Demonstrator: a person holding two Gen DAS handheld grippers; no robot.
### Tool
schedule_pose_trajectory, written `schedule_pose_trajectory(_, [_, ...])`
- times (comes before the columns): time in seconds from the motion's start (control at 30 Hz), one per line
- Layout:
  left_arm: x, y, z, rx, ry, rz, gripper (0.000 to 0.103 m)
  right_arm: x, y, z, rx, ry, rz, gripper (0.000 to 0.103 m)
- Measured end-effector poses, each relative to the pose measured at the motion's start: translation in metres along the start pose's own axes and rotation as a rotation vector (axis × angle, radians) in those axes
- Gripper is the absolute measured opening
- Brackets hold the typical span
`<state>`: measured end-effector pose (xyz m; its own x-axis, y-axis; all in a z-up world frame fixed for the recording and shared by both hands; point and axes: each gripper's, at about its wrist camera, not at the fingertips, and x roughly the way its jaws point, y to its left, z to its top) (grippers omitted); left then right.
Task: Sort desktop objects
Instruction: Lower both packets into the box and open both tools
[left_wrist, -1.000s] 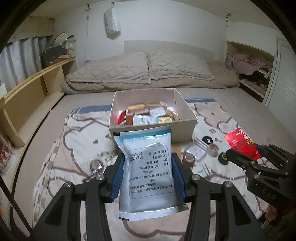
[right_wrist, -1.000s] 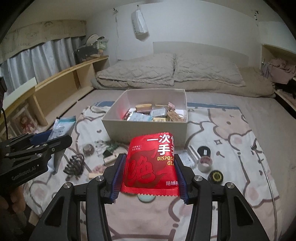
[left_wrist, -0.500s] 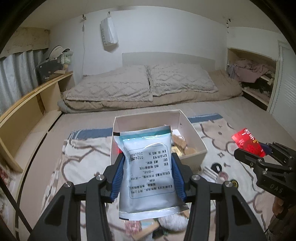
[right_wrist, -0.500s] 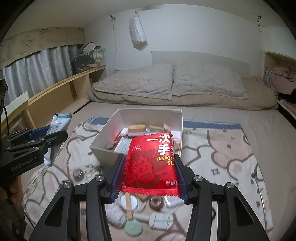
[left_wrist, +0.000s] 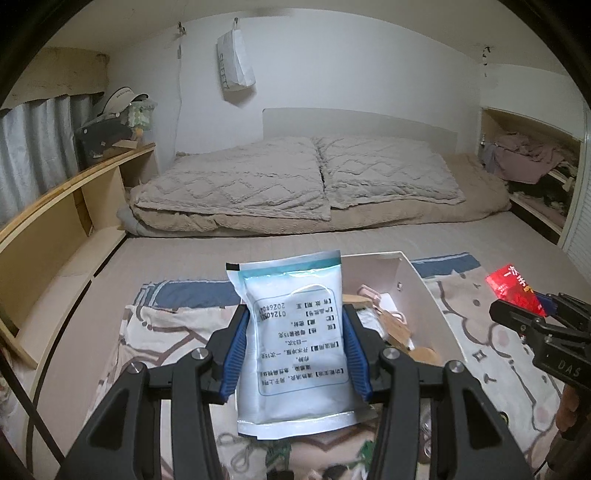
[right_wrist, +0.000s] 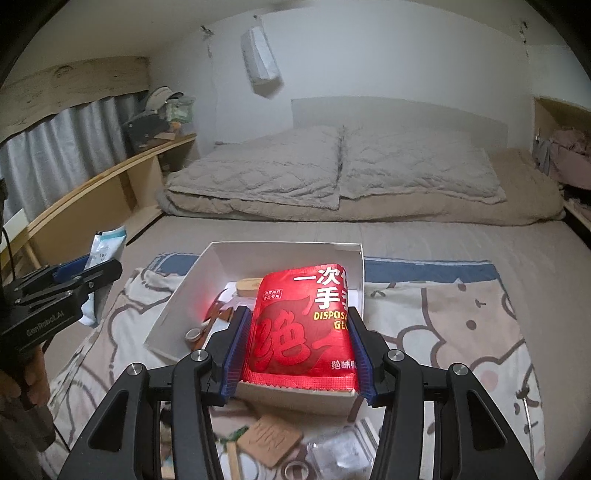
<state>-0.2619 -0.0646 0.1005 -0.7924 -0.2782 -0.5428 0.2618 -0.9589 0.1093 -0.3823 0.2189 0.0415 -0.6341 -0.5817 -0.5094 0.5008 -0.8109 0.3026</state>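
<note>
My left gripper is shut on a pale blue and white sachet with printed text, held upright over the near left part of the white box. My right gripper is shut on a red packet of disposable gloves, held above the near edge of the same white box. The box holds several small items, among them wooden pieces and a tape roll. In the left wrist view the right gripper shows at the right edge with the red packet; the right wrist view shows the left gripper at the left with the sachet.
The box stands on a cartoon-print blanket spread over a bed. Loose items lie in front of the box: a brown embossed tag, a clear pouch, a tape roll. Pillows lie at the head; a wooden shelf runs along the left.
Both grippers have moved forward with their packets, from over the loose items to over the box. The box now lies close under both packets. Neither grip has changed.
</note>
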Motion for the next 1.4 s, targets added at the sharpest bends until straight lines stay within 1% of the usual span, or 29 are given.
schedule_pose_trajectory(0.1, [0.022, 0.000, 0.005, -0.010, 0.009, 0.003, 0.048, 0.019, -0.006, 0.009, 0.019, 0.019, 0.015, 0.051])
schedule_pose_trajectory(0.23, [0.057, 0.001, 0.009, -0.032, 0.039, 0.011, 0.048, 0.046, -0.009, 0.020, 0.011, 0.044, 0.006, 0.051])
schedule_pose_trajectory(0.37, [0.096, 0.000, 0.010, -0.029, 0.082, 0.014, 0.048, 0.076, -0.014, 0.026, 0.015, 0.092, 0.005, 0.051])
schedule_pose_trajectory(0.57, [0.141, -0.007, 0.013, -0.035, 0.125, -0.011, 0.048, 0.118, -0.017, 0.026, 0.010, 0.175, -0.009, 0.051])
schedule_pose_trajectory(0.73, [0.166, -0.010, 0.016, -0.052, 0.148, -0.037, 0.048, 0.151, -0.021, 0.028, 0.015, 0.219, -0.037, 0.051])
schedule_pose_trajectory(0.8, [0.174, -0.011, 0.018, -0.055, 0.154, -0.035, 0.048, 0.162, -0.022, 0.030, 0.022, 0.238, -0.042, 0.051])
schedule_pose_trajectory(0.97, [0.195, -0.011, 0.013, -0.060, 0.202, -0.045, 0.048, 0.190, -0.027, 0.028, 0.006, 0.315, -0.081, 0.051])
schedule_pose_trajectory(1.03, [0.199, -0.011, 0.010, -0.062, 0.212, -0.052, 0.048, 0.193, -0.027, 0.023, -0.034, 0.333, -0.097, 0.051])
schedule_pose_trajectory(1.17, [0.210, -0.009, 0.004, -0.069, 0.244, -0.054, 0.048, 0.200, -0.027, 0.018, -0.067, 0.361, -0.100, 0.051])
schedule_pose_trajectory(1.3, [0.220, -0.006, -0.001, -0.094, 0.294, -0.051, 0.048, 0.202, -0.028, 0.014, -0.083, 0.353, -0.100, 0.051])
schedule_pose_trajectory(1.33, [0.222, -0.005, -0.002, -0.096, 0.300, -0.049, 0.048, 0.201, -0.029, 0.013, -0.087, 0.348, -0.106, 0.052])
schedule_pose_trajectory(1.37, [0.222, -0.005, -0.003, -0.095, 0.302, -0.046, 0.048, 0.201, -0.030, 0.013, -0.089, 0.344, -0.109, 0.058])
schedule_pose_trajectory(1.4, [0.223, -0.004, -0.004, -0.095, 0.302, -0.043, 0.048, 0.200, -0.030, 0.013, -0.089, 0.340, -0.112, 0.060])
